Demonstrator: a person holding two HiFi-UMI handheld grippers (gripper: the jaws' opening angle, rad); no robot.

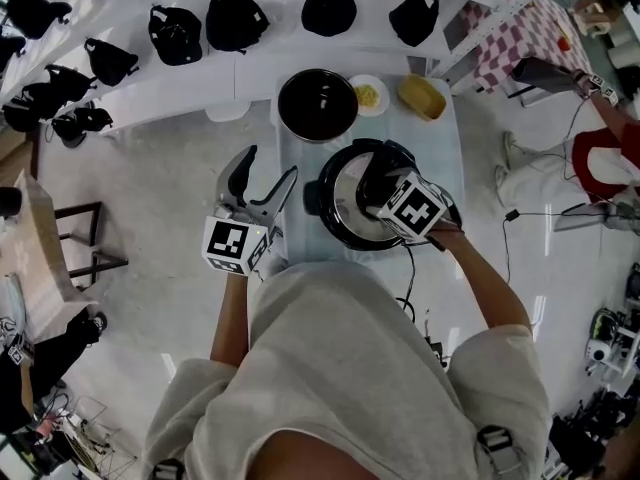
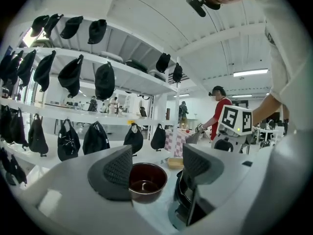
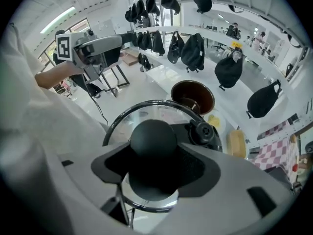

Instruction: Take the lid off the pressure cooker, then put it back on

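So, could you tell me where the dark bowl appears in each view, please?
Head view: dark bowl, top centre, beyond the pressure cooker.
Left gripper view: dark bowl, low centre, left of the pressure cooker.
Right gripper view: dark bowl, right of centre, above the lid.
Shared landmark: the pressure cooker beside it.

I'm standing on a pale, glossy floor (image 1: 150,198) that is catching the light. White shelves (image 1: 260,63) are curving across the top of the head view, carrying black bags (image 1: 236,18). A checkered tablecloth (image 1: 525,38) is showing at upper right, and a wooden tabletop (image 1: 40,268) is lying at the left edge. In the left gripper view, 1 ceiling light strip (image 2: 250,73) is glowing at right under a white beam (image 2: 230,33).
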